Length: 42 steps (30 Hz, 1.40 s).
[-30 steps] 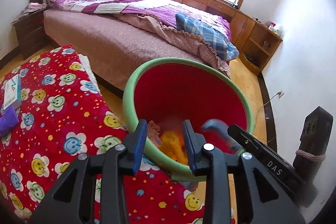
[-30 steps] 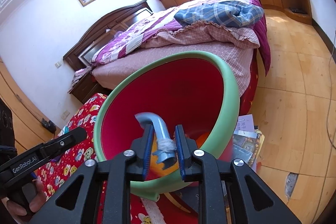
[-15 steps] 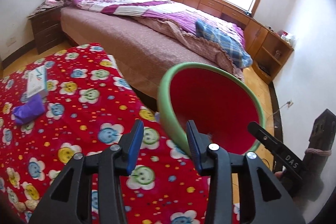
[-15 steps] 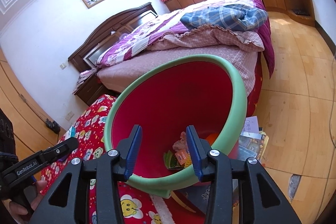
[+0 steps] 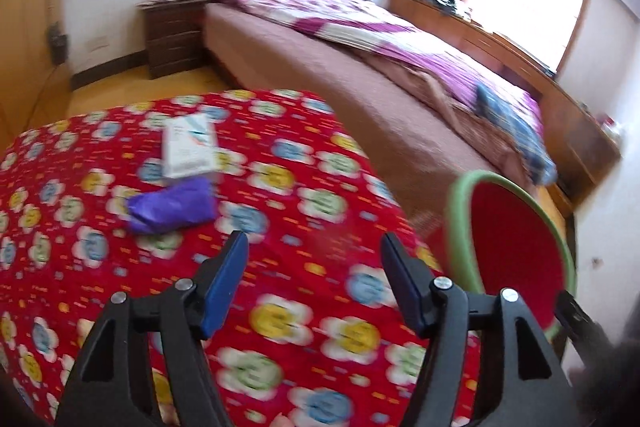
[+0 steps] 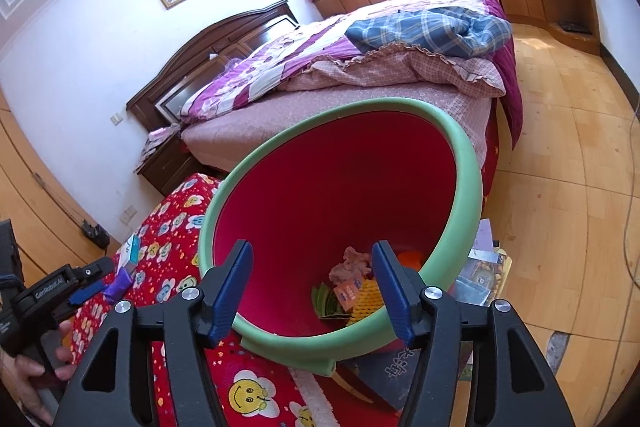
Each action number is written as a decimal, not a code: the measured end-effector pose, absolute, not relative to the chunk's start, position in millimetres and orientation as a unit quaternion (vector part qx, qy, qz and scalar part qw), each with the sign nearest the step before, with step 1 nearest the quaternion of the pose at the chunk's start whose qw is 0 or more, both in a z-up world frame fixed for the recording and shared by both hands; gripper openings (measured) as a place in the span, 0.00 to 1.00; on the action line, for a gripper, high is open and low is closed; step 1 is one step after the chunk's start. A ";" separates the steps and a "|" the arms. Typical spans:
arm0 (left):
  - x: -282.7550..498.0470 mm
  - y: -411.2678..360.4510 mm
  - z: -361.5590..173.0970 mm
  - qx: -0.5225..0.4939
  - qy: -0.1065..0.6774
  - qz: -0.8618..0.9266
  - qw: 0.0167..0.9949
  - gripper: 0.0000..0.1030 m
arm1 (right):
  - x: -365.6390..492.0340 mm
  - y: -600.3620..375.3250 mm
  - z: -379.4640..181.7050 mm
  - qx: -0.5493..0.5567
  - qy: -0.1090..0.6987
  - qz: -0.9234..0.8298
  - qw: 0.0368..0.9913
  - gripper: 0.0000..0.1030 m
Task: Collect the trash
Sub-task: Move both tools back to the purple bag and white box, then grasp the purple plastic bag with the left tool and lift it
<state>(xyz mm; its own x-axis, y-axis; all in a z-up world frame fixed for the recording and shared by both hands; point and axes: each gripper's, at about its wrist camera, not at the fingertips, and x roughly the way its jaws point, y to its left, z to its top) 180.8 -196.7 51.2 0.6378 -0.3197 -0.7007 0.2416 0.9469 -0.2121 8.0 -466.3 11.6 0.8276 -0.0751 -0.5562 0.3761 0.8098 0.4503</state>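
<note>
Dropped: the blue hook has left the right gripper [image 6: 312, 291], jaws opening empty over the bin [image 6: 466, 163].
Left gripper [image 5: 314, 281], jaws opening empty, faces remaining purple wrapper [image 5: 172, 205] and white box [image 5: 188, 147].

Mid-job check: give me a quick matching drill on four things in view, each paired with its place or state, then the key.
Things:
1. crumpled purple wrapper
2. white flat carton
3. yellow foam net
4. blue plaid blanket

Places or states:
A. on the bed, over the pink ruffled quilt
B. at the bottom of the green-rimmed red bin
C. on the red flowered cloth, nearer the left gripper
D. on the red flowered cloth, just beyond the purple piece

Pairs: 1-C, 2-D, 3-B, 4-A
</note>
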 end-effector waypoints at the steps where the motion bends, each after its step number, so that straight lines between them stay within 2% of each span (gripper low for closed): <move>1: 186.2 -189.2 49.9 -0.051 0.393 -0.139 0.908 0.76 | 8.9 -466.1 11.6 0.281 0.267 -0.125 0.913 0.62; 4: 200.8 -173.6 46.4 -0.058 0.392 -0.107 0.912 0.86 | 11.6 -466.0 11.2 0.279 0.269 -0.127 0.913 0.63; 13: 251.0 -142.6 17.2 -0.037 0.424 -0.006 0.905 0.86 | 18.9 -465.0 10.1 0.278 0.273 -0.125 0.912 0.63; 25: 270.4 -139.0 -9.2 -0.064 0.458 0.005 0.887 0.86 | 27.9 -463.8 7.6 0.274 0.277 -0.119 0.913 0.63; 31: 269.0 -141.1 -8.0 -0.044 0.455 0.015 0.889 0.68 | 24.8 -463.9 8.6 0.278 0.277 -0.121 0.912 0.63; 42: 238.2 -114.1 12.4 -0.061 0.449 -0.025 0.891 0.65 | 20.4 -447.3 22.9 0.262 0.271 -0.116 0.919 0.63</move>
